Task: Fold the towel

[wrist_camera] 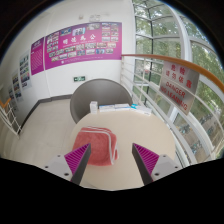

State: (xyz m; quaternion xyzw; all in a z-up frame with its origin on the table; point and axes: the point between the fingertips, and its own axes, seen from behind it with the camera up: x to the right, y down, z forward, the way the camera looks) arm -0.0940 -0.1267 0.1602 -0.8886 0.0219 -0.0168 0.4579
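Far off to the left of the claw [112,162] a white wall [30,85] carries a row of magenta posters [72,45] that runs on toward the middle, with a small green sign [82,78] lower down on the same wall. The pale table [45,130] spreads out ahead of and to the left of the fingers. The left finger [78,160], with its magenta pad facing inward, rests low over the table, and just ahead of it, between the two fingers and slightly beyond their tips, lies the pink towel [97,143], bunched into a soft heap on the table. The claw is released: its fingers stand wide apart, neither one pressing on the towel, and whether their tips touch its near edge cannot be told. Beyond the towel, further ahead, sits a grey rounded thing [105,95] with a white piece [120,106] near its base; what it is cannot be made out. The right finger [150,160] mirrors the left. Further right, well beyond the claw, tall windows [165,40] show green outside, and a red and white banner [177,88] hangs along them.
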